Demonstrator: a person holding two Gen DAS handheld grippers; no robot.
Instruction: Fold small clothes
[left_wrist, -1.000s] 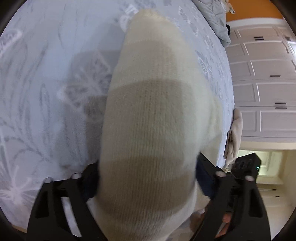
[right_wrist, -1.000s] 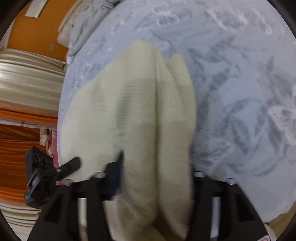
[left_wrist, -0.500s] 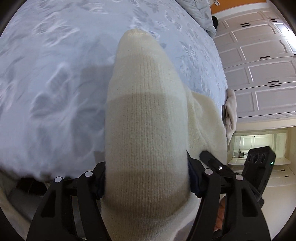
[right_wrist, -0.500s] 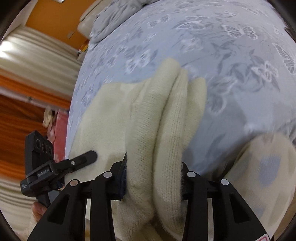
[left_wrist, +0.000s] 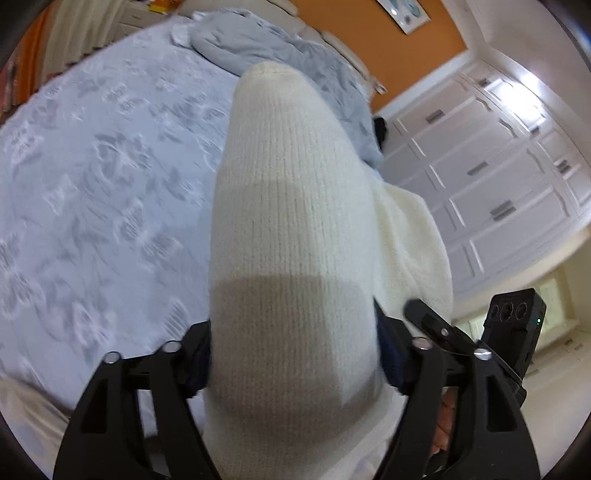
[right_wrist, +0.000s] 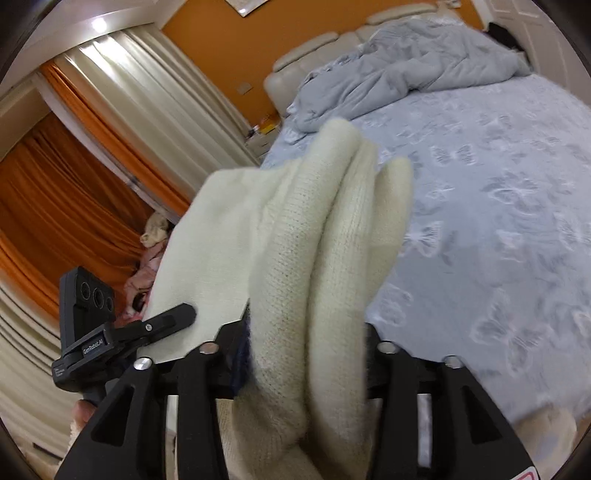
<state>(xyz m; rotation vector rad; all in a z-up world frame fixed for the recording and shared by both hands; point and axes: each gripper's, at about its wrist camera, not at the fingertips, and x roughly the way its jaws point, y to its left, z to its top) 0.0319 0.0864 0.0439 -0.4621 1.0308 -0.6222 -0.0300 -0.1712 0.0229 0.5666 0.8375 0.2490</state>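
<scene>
With the cream ribbed-knit garment (left_wrist: 291, 229) pinched by both the left gripper (left_wrist: 291, 354) and right gripper (right_wrist: 306, 354) above the pale-blue butterfly-print bedspread (left_wrist: 103, 192), widening jaws risk it being dropped.

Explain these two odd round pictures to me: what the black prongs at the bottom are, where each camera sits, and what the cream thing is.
No machine here: a person holds a pair of hand-held tongs in each hand, each with a wide-angle camera looking along its two prongs. One picture comes from the left tongs, the other from the right tongs. Each pair grips a bunched part of the same cream knitted garment, lifted above a bed with a pale blue butterfly-print bedspread. A crumpled grey duvet lies at the head of the bed. Both pairs of tongs have just been opening somewhat, yet the knit sits squeezed between the prongs. The black box at each picture's edge is the other hand's tool.
</scene>
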